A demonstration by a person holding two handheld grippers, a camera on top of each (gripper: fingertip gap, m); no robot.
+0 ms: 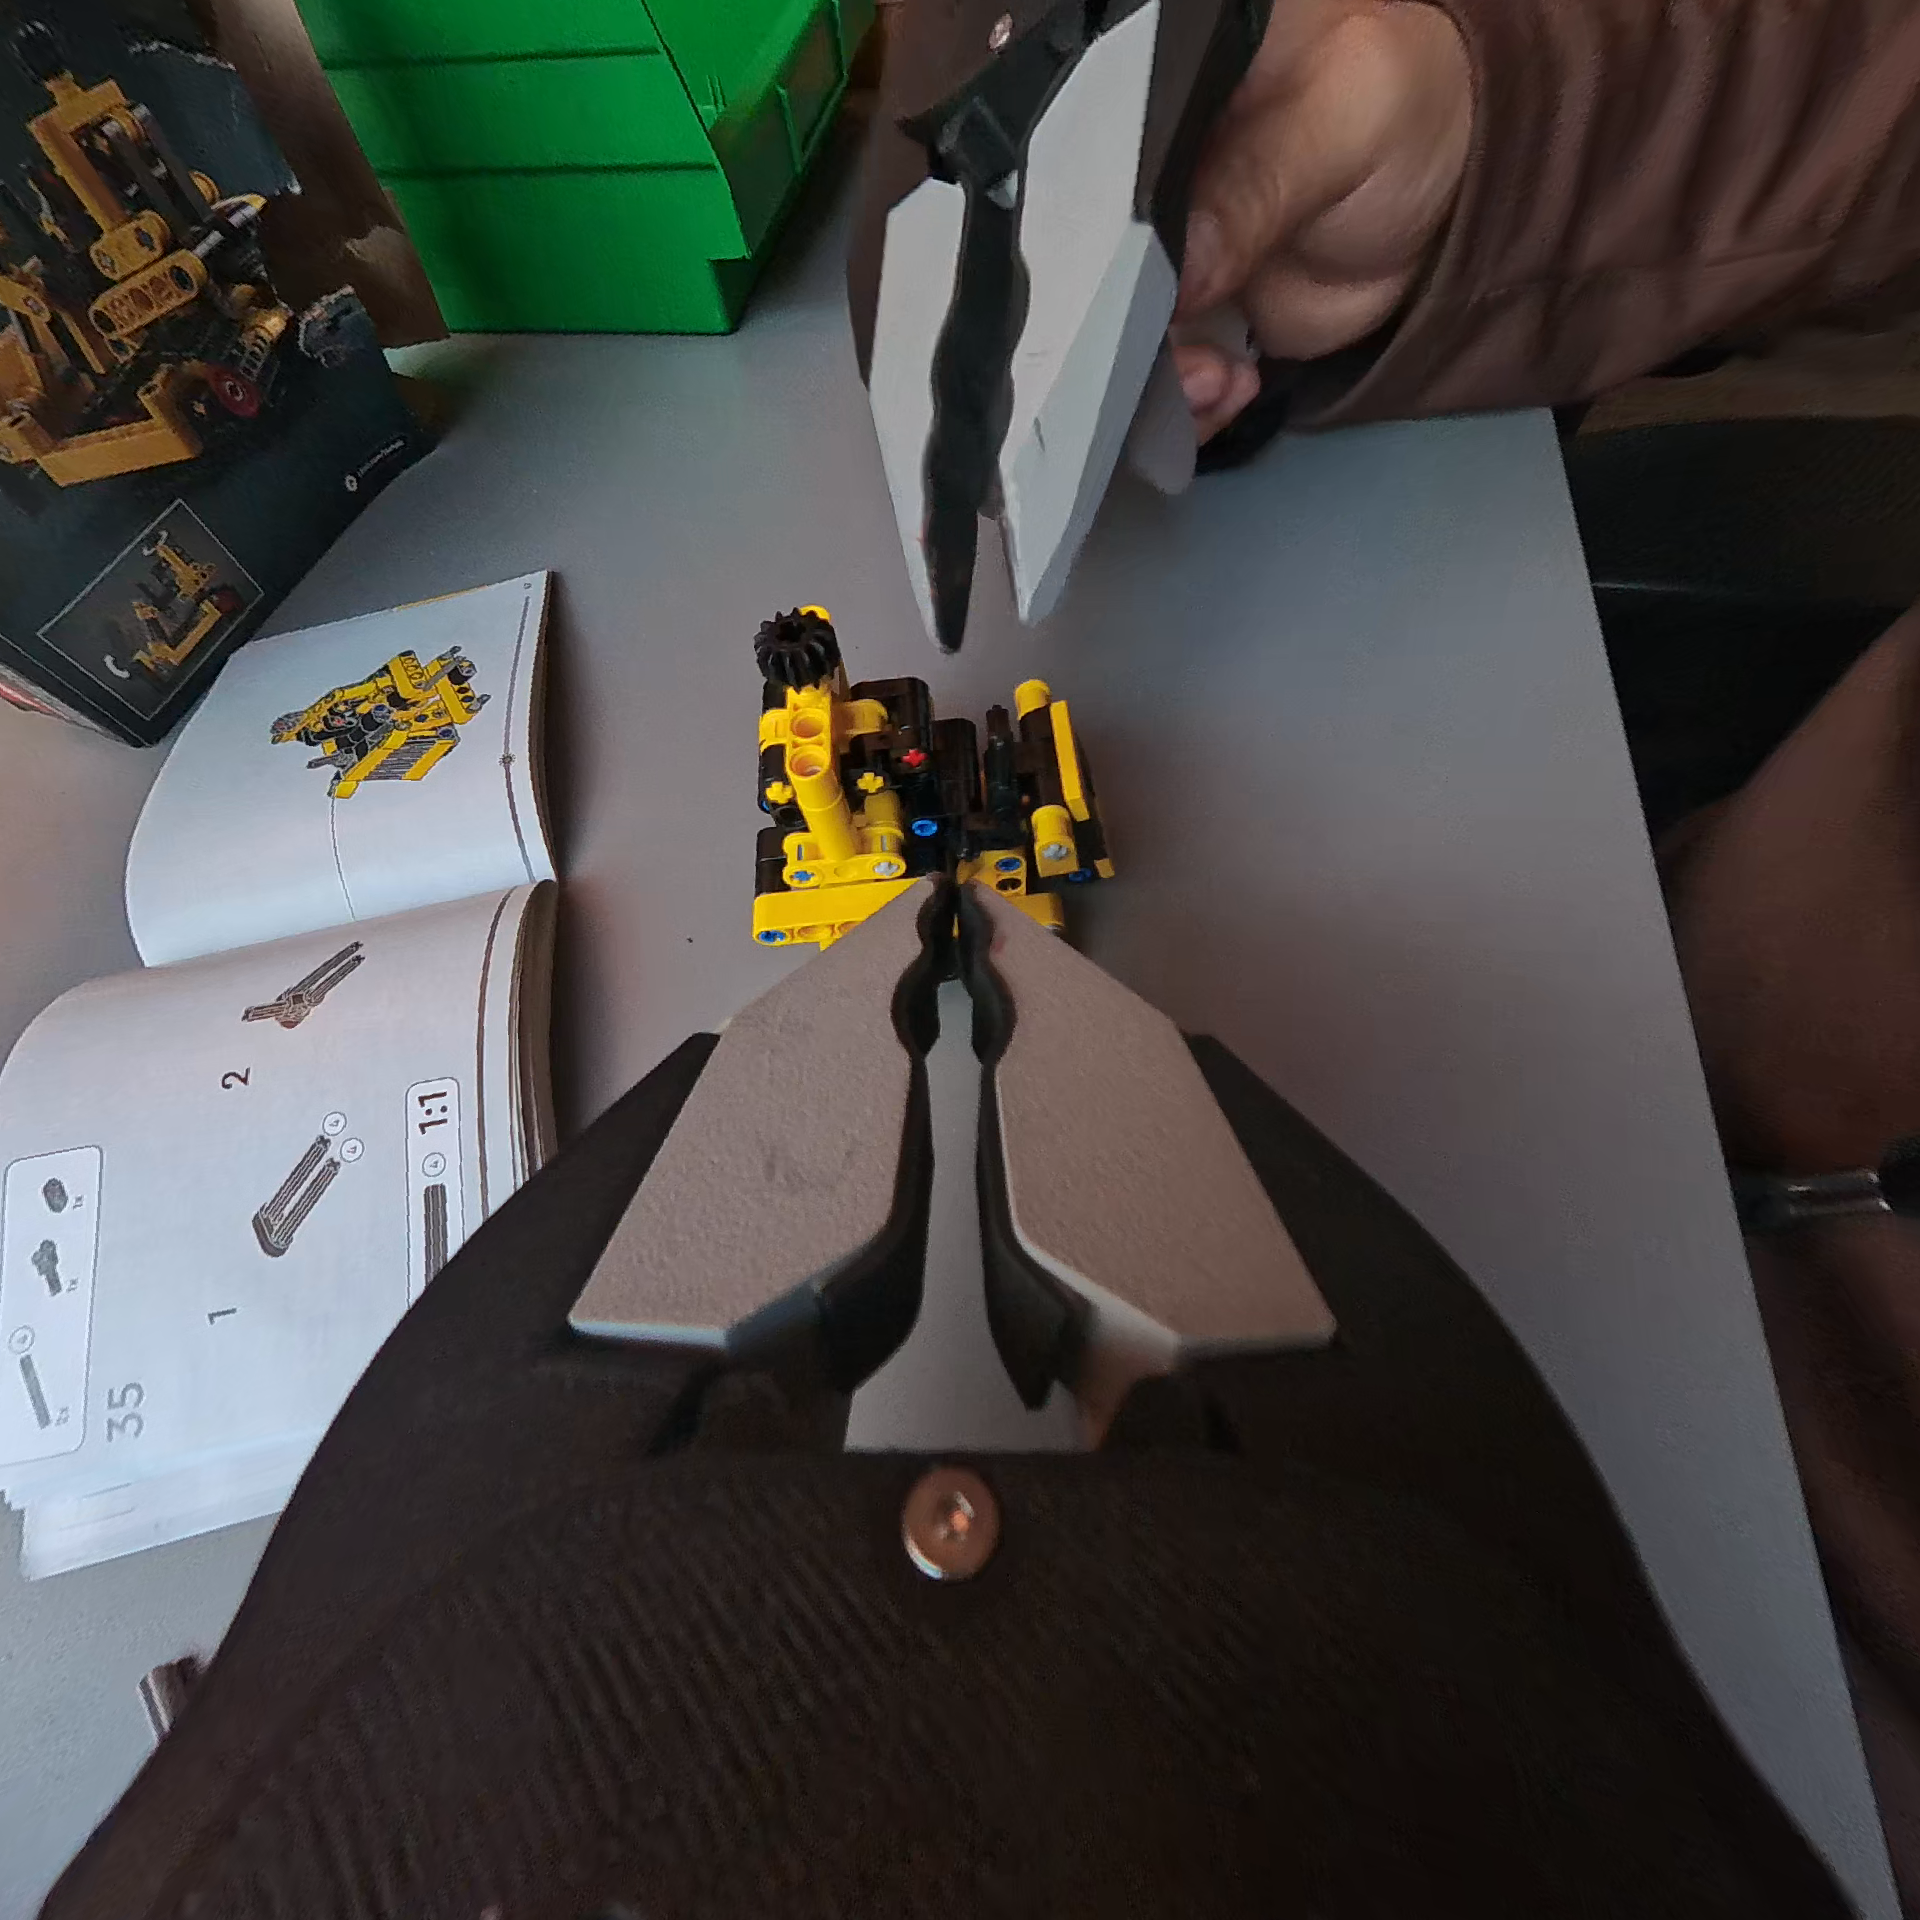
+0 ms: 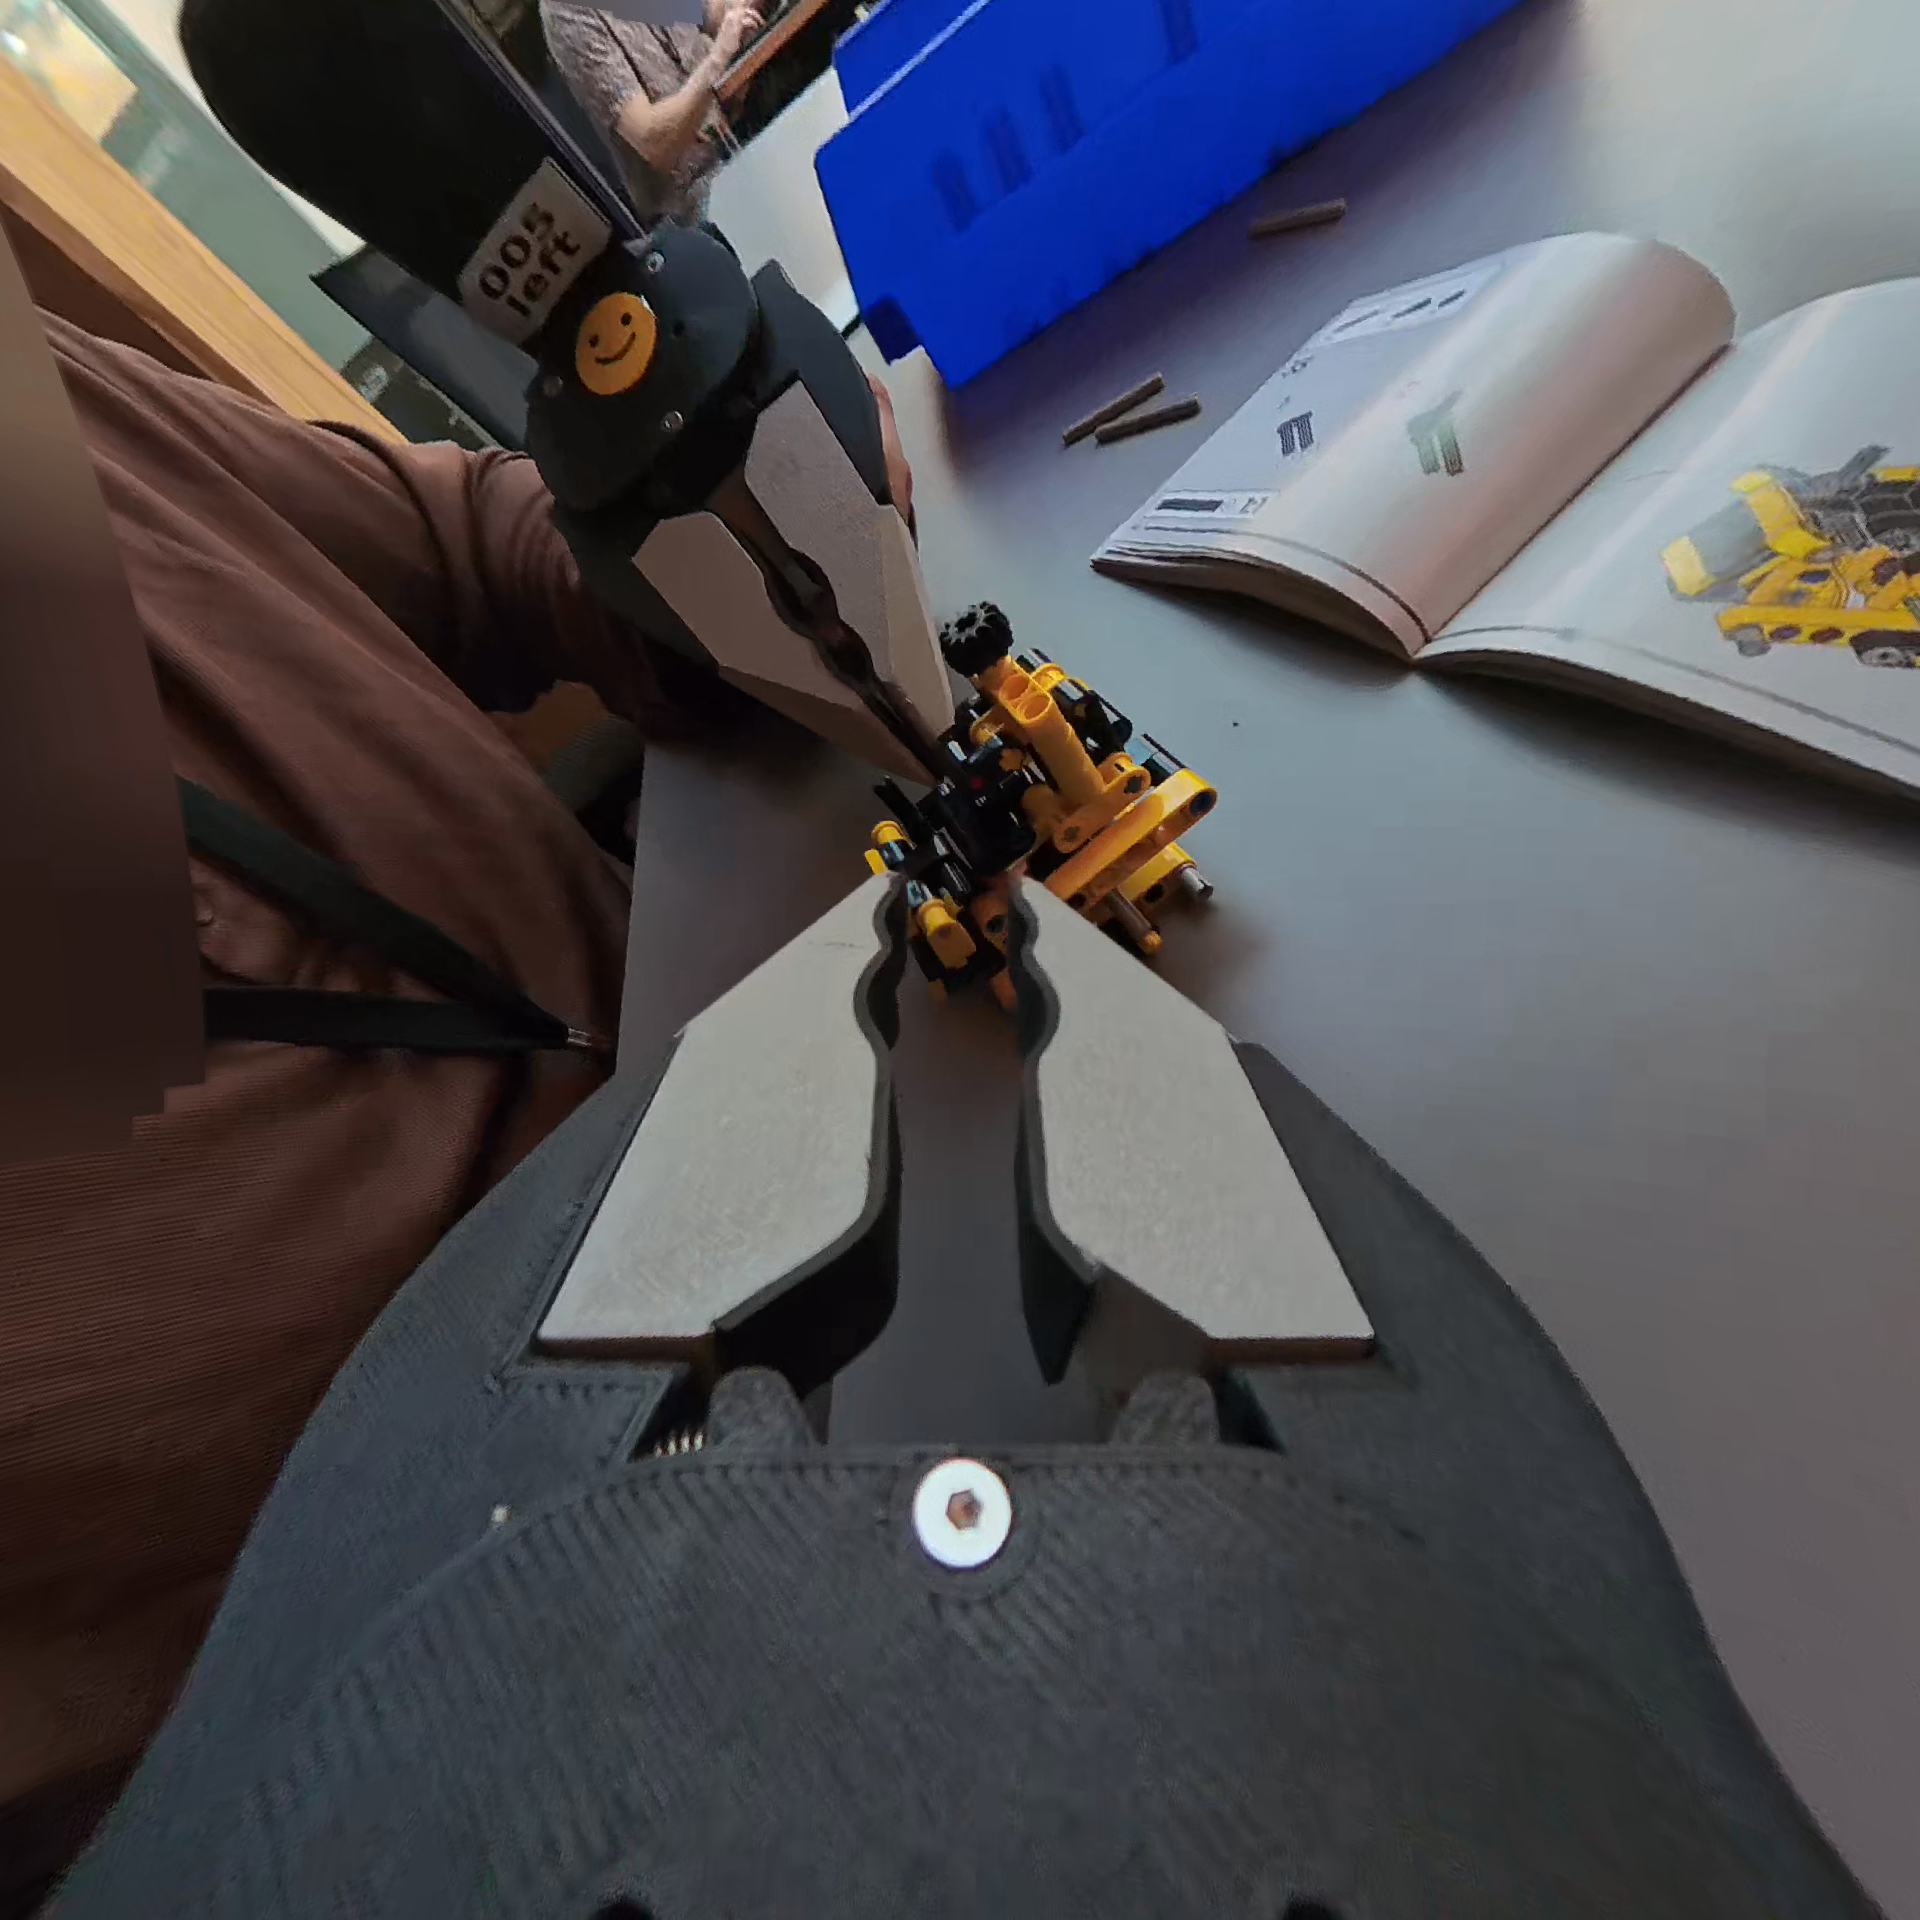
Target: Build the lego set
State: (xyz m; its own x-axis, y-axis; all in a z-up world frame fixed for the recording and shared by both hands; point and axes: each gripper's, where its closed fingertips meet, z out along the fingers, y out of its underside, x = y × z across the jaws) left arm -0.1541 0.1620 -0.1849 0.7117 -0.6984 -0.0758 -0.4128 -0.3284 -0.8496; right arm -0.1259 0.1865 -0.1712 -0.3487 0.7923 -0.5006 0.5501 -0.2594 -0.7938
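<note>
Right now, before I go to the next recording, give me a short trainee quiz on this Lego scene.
1. True or false: the instruction booklet lies open on the table.
2. What colour is the gear at one end of the lego model? A black, B red, C green.
3. Compare the left gripper and the right gripper: the jaws stand wider apart on the ___ one.
Key: 1 true; 2 A; 3 right.
</note>
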